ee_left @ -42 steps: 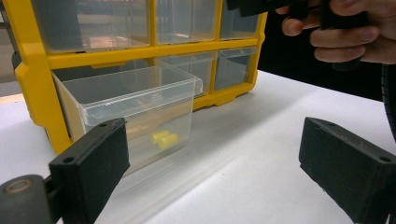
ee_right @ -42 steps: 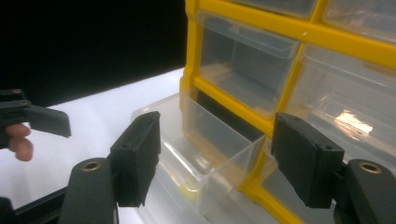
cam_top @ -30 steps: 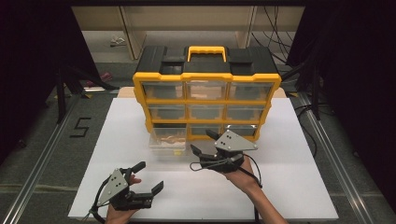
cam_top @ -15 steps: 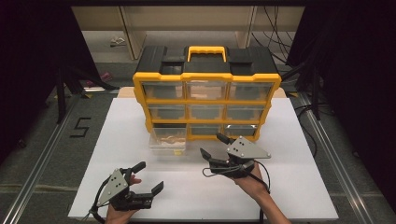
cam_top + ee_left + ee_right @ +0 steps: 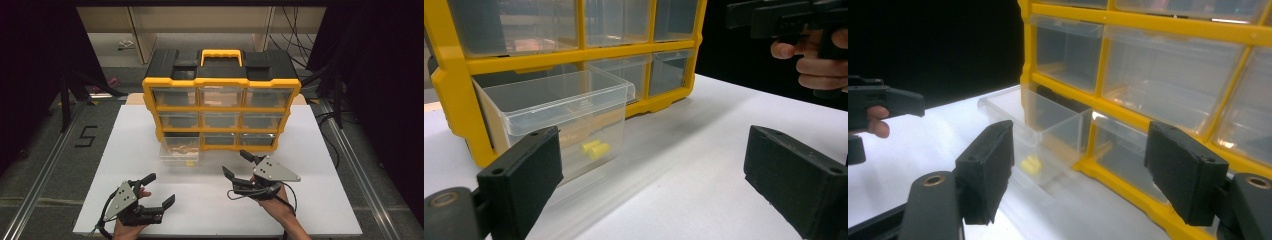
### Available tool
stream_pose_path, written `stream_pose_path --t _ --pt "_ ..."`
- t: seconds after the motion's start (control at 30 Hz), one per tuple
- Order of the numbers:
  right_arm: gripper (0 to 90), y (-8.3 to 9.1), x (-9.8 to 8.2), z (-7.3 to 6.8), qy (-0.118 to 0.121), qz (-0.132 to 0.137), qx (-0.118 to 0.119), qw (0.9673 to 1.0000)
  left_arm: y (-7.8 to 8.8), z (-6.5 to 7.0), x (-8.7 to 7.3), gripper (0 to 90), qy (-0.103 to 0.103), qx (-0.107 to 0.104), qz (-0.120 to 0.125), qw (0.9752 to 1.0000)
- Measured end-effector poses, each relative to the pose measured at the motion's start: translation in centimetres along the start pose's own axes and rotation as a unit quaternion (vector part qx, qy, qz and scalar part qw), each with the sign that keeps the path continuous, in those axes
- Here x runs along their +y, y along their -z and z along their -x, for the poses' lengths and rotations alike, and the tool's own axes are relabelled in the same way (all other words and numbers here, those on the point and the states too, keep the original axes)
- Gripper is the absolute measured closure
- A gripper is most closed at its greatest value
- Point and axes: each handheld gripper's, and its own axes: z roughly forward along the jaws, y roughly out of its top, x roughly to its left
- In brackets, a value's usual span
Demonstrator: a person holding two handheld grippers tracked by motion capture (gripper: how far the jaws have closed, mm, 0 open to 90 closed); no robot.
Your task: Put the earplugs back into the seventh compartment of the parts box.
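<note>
Right gripper (image 5: 241, 167) pulled back from clear plastic drawer (image 5: 179, 152), jaws just opened wide, empty

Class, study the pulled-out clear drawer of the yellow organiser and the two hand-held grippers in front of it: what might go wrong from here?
1. The clear drawer juts far out of the yellow organiser; a nudge from the right hand-held gripper, whose jaws have just been opening and hold nothing, might pull it free or tip it.
2. The small yellow pieces lying loose inside could then spill.
3. The left hand-held gripper is open near the table's front edge.
</note>
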Motion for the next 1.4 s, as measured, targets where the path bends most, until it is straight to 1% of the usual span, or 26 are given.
stream_pose_path --t 0.27,0.37,0.47,0.6,0.73,0.8,0.93,1.03,1.2,1.27,1.3,1.4 --pt "28.7 1.2 -1.5 0.3 -0.005 -0.004 -0.007 0.9999 0.0 0.0 0.0 8.4 0.0 0.0 0.0 1.0" --pt "28.7 1.9 -2.2 0.6 -0.012 -0.005 -0.009 0.9999 0.0 0.0 0.0 8.4 0.0 0.0 0.0 1.0" --pt "28.7 2.2 -2.5 0.7 -0.014 -0.006 -0.012 0.9998 0.0 0.0 0.0 8.4 0.0 0.0 0.0 1.0" --pt "28.7 2.9 -3.1 0.8 -0.023 0.001 -0.016 0.9996 0.0 0.1 0.0 8.4 -0.001 -0.001 0.0 1.0" --pt "28.7 3.4 -3.4 0.8 -0.024 0.005 -0.021 0.9995 0.0 0.0 0.0 8.4 0.001 -0.001 0.0 1.0" --pt "28.7 4.0 -4.0 0.8 -0.024 0.012 -0.018 0.9995 0.1 0.0 0.0 8.4 0.0 -0.002 0.001 1.0" --pt "28.7 4.3 -4.5 0.8 -0.028 0.011 -0.021 0.9993 0.0 0.0 0.0 8.4 0.0 -0.003 -0.001 1.0" --pt "27.9 4.6 -5.0 0.7 -0.028 0.01 -0.028 0.9992 0.0 0.1 0.0 8.4 -0.001 -0.004 0.0 1.0" --pt "26.9 4.9 -5.3 0.5 -0.029 0.011 -0.034 0.9989 0.1 0.0 0.0 8.4 0.0 -0.004 0.001 1.0" --pt "26.4 5.0 -5.5 0.6 -0.029 0.011 -0.037 0.9988 0.1 0.0 0.0 8.4 -0.001 -0.003 0.001 1.0" --pt "26.3 5.1 -5.7 0.9 -0.032 0.011 -0.04 0.9986 0.1 0.0 0.0 8.4 -0.001 -0.003 0.002 1.0" --pt "26.3 5.1 -5.8 1.1 -0.039 0.013 -0.041 0.9983 0.0 0.1 0.0 8.4 -0.001 -0.004 0.001 1.0"
